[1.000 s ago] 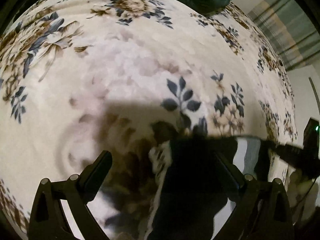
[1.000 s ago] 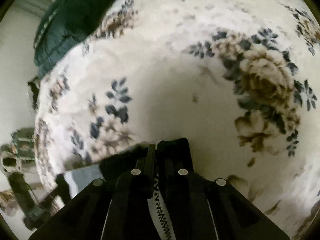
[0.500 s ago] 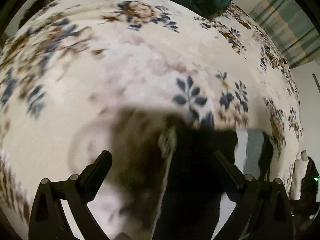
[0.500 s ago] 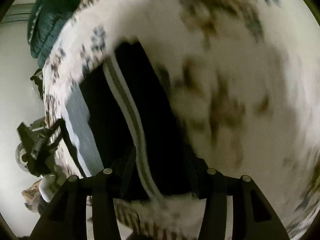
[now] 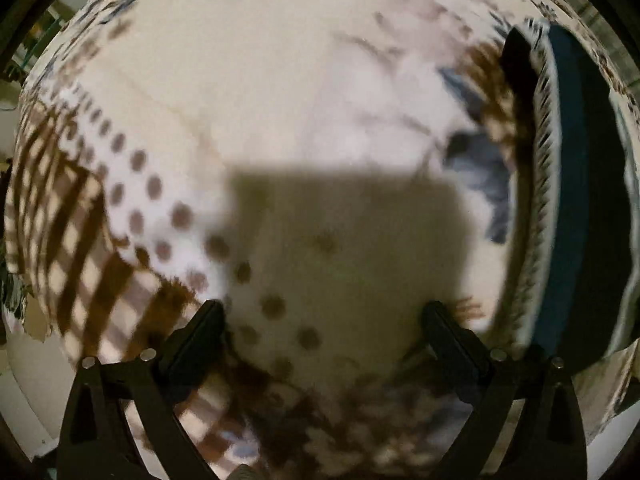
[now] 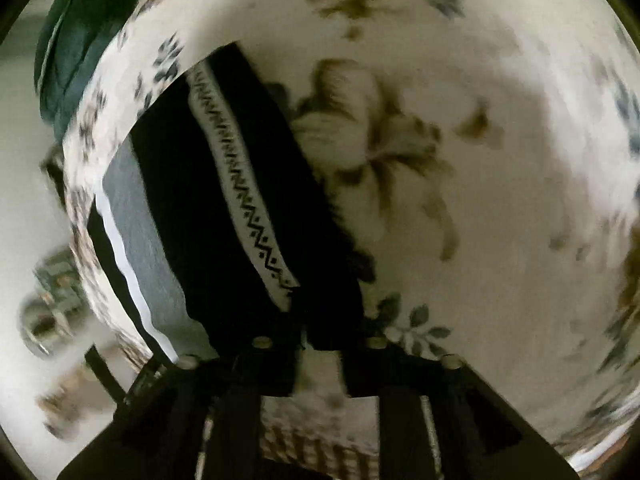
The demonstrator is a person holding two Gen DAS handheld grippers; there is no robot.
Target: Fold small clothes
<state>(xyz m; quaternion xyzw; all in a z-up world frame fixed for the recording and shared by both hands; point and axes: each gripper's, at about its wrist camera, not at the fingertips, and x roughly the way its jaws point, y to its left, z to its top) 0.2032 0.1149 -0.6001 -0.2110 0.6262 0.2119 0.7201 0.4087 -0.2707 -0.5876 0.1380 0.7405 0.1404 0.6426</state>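
Two tongs hover over a floral blanket (image 5: 248, 92). Left tongs (image 5: 324, 316) gape wide and empty above bare blanket, with the dark garment (image 5: 576, 200) by the right edge. Right tongs (image 6: 320, 364) are narrow; whether they pinch its near end I cannot tell. Judged mid-fold: next, left tongs must reach the garment's free edge.

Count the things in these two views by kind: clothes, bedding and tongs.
Clothes: 1, the black garment with a white zigzag band
Bedding: 2, the cream floral blanket and the dark green padded cover
Tongs: 2, the left tongs and the right tongs
Total: 5
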